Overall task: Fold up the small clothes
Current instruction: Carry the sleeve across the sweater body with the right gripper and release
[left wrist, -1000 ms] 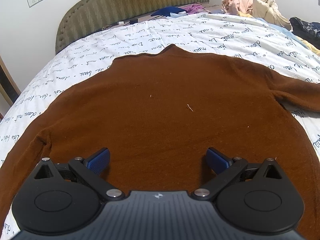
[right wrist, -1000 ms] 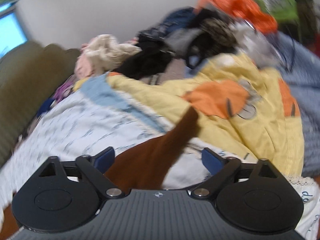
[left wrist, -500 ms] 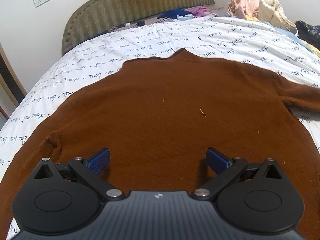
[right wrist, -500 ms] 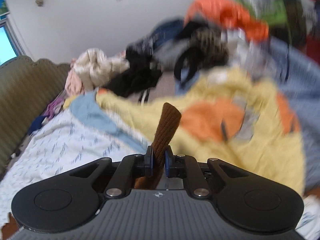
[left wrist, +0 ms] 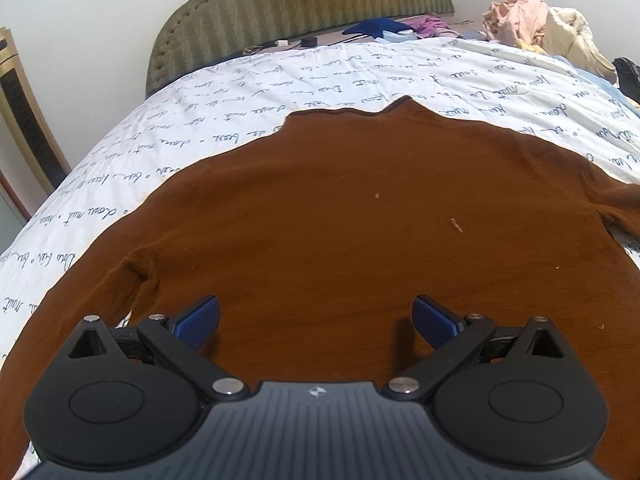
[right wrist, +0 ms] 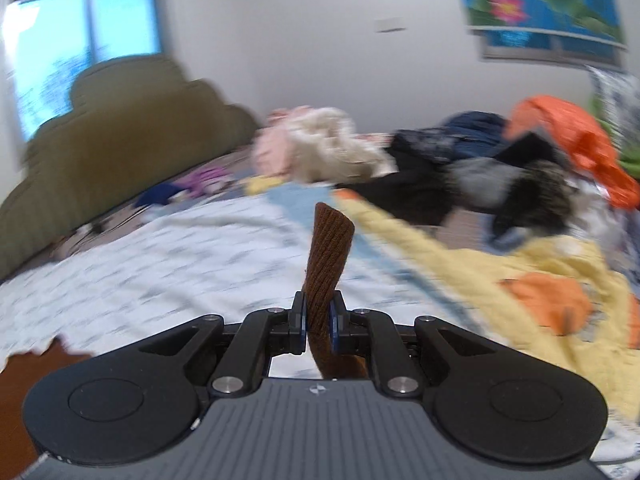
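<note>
A brown knit sweater lies spread flat on the white script-printed bedsheet, its collar toward the headboard. My left gripper hangs open just above the sweater's lower body, nothing between its blue pads. In the right wrist view my right gripper is shut on the sweater's ribbed sleeve cuff, which sticks up above the pads, lifted off the bed. A corner of the sweater's body shows at the lower left.
A green padded headboard stands at the bed's far end. A pile of mixed clothes and a yellow-and-orange quilt cover the bed's right side. Pink and cream garments are heaped at the far right.
My right gripper closed on the brown sleeve cuff, then lifted and rolled with it, swinging left toward the headboard. My left gripper drifted slightly over the sweater, staying open.
</note>
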Motion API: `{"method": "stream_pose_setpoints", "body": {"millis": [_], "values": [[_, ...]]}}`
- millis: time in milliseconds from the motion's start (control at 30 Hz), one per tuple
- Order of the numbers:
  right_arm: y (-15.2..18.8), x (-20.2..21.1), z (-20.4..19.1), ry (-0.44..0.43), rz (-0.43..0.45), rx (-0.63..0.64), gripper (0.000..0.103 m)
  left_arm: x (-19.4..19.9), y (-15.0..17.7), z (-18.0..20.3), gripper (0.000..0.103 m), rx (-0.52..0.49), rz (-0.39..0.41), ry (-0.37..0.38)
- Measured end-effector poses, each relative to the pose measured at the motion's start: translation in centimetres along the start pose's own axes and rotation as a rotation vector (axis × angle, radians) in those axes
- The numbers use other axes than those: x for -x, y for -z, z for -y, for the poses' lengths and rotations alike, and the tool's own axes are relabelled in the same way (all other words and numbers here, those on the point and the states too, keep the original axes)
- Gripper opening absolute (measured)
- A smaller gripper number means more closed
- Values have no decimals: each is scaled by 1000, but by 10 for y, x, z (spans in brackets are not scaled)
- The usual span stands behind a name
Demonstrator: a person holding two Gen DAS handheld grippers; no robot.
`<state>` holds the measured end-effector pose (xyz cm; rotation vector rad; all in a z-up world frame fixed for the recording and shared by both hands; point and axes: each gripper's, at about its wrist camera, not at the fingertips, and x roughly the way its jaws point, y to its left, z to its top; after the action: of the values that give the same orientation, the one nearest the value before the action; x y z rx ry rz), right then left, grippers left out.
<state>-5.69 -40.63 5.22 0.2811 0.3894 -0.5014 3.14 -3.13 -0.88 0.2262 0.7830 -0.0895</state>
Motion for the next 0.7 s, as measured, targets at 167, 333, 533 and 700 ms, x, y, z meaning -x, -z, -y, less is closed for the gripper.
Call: {"method": "stream_pose_setpoints", "body": {"millis": [167, 333, 533, 700], "values": [[8, -9, -54, -96, -47, 62, 16, -1, 4, -9, 103, 14, -5, -6], [22, -11, -108, -184, -82, 126, 16, -4, 7, -17, 103, 23, -14, -9], [36, -12, -181, -278, -99, 246, 16, -4, 12, -24, 103, 26, -10, -25], [44, -25, -229, -336, -144, 288, 16, -1, 14, -34, 103, 38, -2, -38]]}}
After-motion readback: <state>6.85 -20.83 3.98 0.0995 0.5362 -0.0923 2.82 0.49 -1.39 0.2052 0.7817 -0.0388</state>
